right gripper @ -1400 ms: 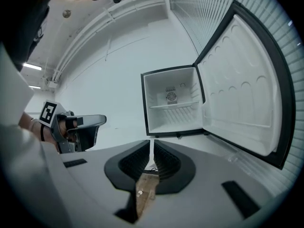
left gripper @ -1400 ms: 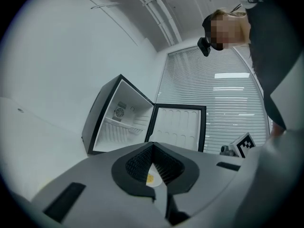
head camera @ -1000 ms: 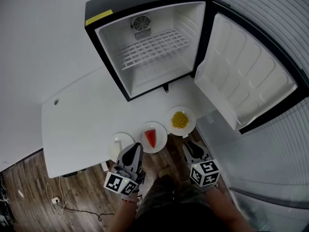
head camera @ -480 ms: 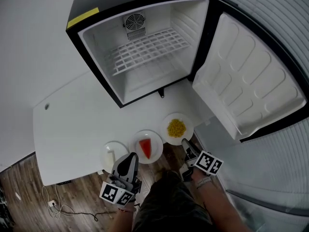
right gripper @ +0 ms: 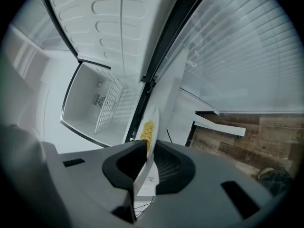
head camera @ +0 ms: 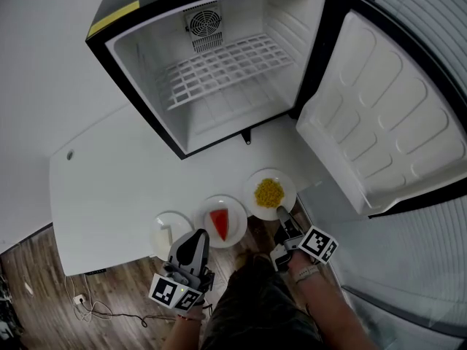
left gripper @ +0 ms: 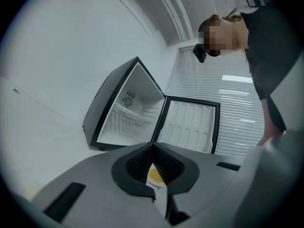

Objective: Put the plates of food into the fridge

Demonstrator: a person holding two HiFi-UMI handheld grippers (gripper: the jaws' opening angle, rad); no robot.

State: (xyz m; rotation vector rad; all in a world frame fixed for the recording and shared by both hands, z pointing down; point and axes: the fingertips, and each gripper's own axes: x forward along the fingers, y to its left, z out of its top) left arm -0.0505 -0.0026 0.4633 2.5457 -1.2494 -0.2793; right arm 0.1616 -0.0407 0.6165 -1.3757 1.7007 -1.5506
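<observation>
At the bench (head camera: 109, 188) edge in front of the fridge (head camera: 219, 119): right gripper (head camera: 281, 213), jaws just closed narrow onto the near rim of the corn plate (head camera: 287, 187), the plate in the row nearest the fridge's open door (head camera: 387, 122); left gripper (head camera: 198, 236), jaws together and empty, off the bench edge on the side away from the fridge. Step in hand, by judgement: grasp of the first plate; next move calls for a level lift and carry into the fridge, onto its wire shelf (head camera: 226, 68) or floor, without spilling corn. Count: plates three (corn, watermelon plate (head camera: 235, 208), pale-food plate (head camera: 182, 221)), all outside the fridge; grippers two; fridge one, shelf one.
</observation>
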